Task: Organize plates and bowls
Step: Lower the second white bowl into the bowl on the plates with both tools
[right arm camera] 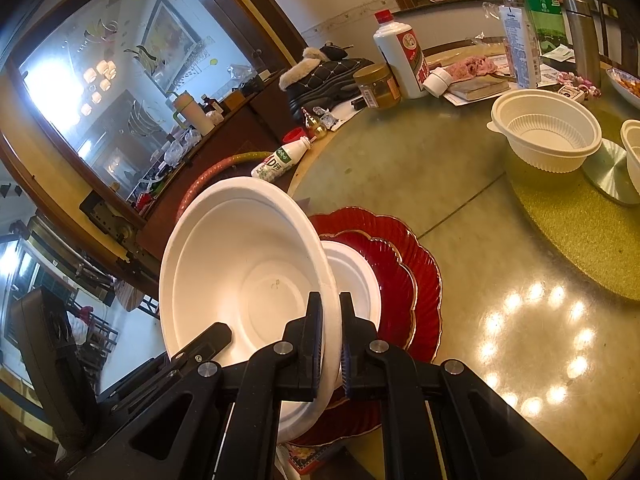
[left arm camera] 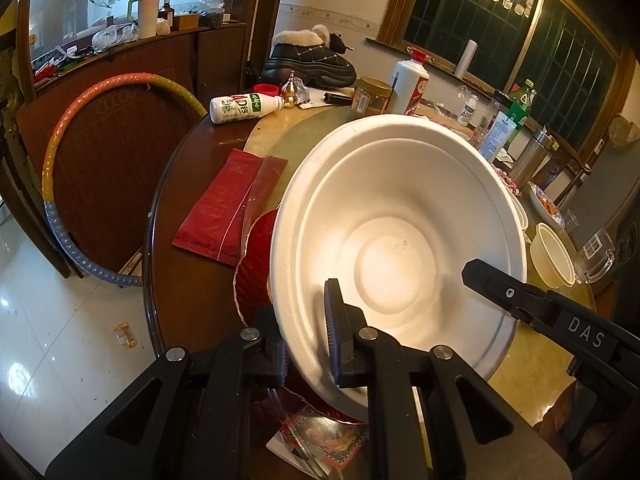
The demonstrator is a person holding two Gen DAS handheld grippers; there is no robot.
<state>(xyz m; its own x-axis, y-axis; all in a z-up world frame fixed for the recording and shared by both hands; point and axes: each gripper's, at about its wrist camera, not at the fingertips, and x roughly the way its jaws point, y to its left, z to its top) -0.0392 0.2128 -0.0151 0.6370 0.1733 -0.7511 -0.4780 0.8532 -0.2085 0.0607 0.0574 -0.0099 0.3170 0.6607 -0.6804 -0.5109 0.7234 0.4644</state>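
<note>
1. Round and shiny, the big table [right arm camera: 500, 280] fills the room's middle, with bottles, a jar and a furry boot at its far side.
2. The left gripper [left arm camera: 308, 344] pinches the near rim of a big white bowl [left arm camera: 400, 220]. One finger is inside the bowl and one is outside, and they are closed tight on the rim.
3. The right gripper [right arm camera: 330, 344] pinches the same bowl's rim on the other side. Its jaws are closed on the rim too.
4. The bowl is tilted up on its edge between both grippers, with its open side facing the left gripper.
5. Just past the right jaws, a smaller white bowl [right arm camera: 356, 280] sits on a small red plate [right arm camera: 394, 280], which lies on a bigger red plate [right arm camera: 428, 276].
6. Far beyond the right jaws, a ribbed white bowl [right arm camera: 546, 136] stands on a gold mat [right arm camera: 580, 232].
7. Beyond the left jaws, to their left, a red packet [left arm camera: 224, 208] lies flat on the table.
</note>
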